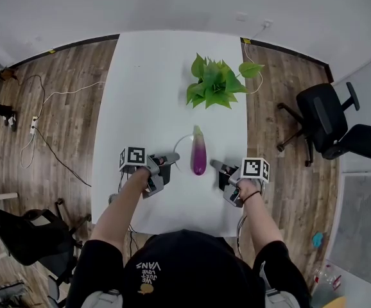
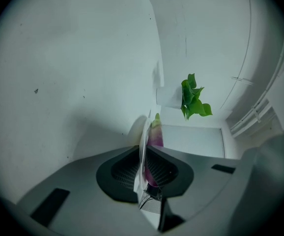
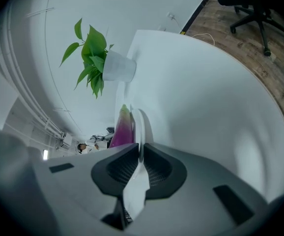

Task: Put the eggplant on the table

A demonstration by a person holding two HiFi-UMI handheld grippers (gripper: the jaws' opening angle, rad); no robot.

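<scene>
A purple eggplant point(image 1: 199, 151) with a green stem end lies on a thin white plate point(image 1: 180, 145) near the middle of the white table point(image 1: 140, 95). My left gripper point(image 1: 171, 158) is shut on the plate's left rim and my right gripper point(image 1: 215, 165) is shut on its right rim. In the left gripper view the plate point(image 2: 145, 134) shows edge-on between the closed jaws of my left gripper point(image 2: 144, 154), with the eggplant point(image 2: 156, 134) just beyond. The right gripper view shows the same: my right gripper point(image 3: 140, 151) clamps the plate point(image 3: 142, 124), the eggplant point(image 3: 123, 129) beside it.
A potted green plant point(image 1: 214, 82) in a white pot point(image 3: 118, 67) stands on the table beyond the eggplant. Black office chairs point(image 1: 330, 117) stand on the wooden floor at the right, another dark chair point(image 1: 25, 236) at the lower left. Cables point(image 1: 44, 140) trail on the floor at the left.
</scene>
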